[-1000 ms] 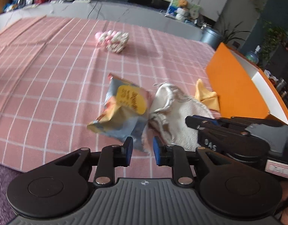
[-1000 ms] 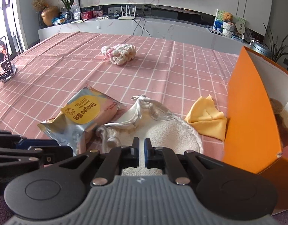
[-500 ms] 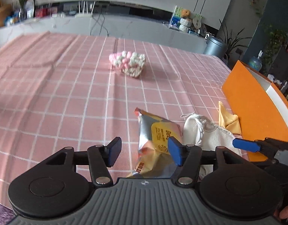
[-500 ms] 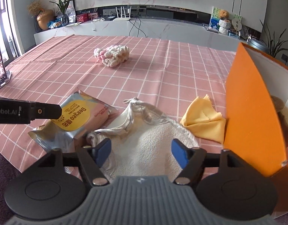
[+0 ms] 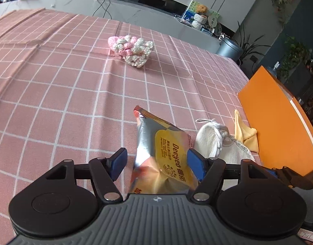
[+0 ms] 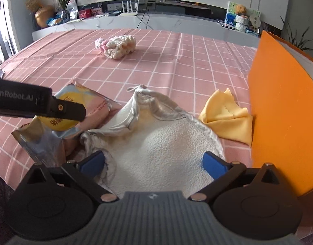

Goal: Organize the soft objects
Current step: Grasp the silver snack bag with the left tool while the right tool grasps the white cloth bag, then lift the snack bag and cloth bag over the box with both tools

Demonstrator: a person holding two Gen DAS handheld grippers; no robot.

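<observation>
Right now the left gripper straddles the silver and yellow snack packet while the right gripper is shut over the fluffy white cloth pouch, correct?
Not quite: the right gripper is open, its jaws wide apart over the fluffy white cloth pouch, as the right wrist view shows. The left gripper does straddle the silver and yellow snack packet.

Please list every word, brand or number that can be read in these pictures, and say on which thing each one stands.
"Deeyeo", followed by two Chinese characters: on the yellow label of the snack packet.
Small print beside it on the same label: too small to read.
"Gen Robot.AI", its first letter cut by the picture's edge: on the black arm of the left hand-held gripper.
Sticker at the left view's bottom right corner: unreadable.
</observation>
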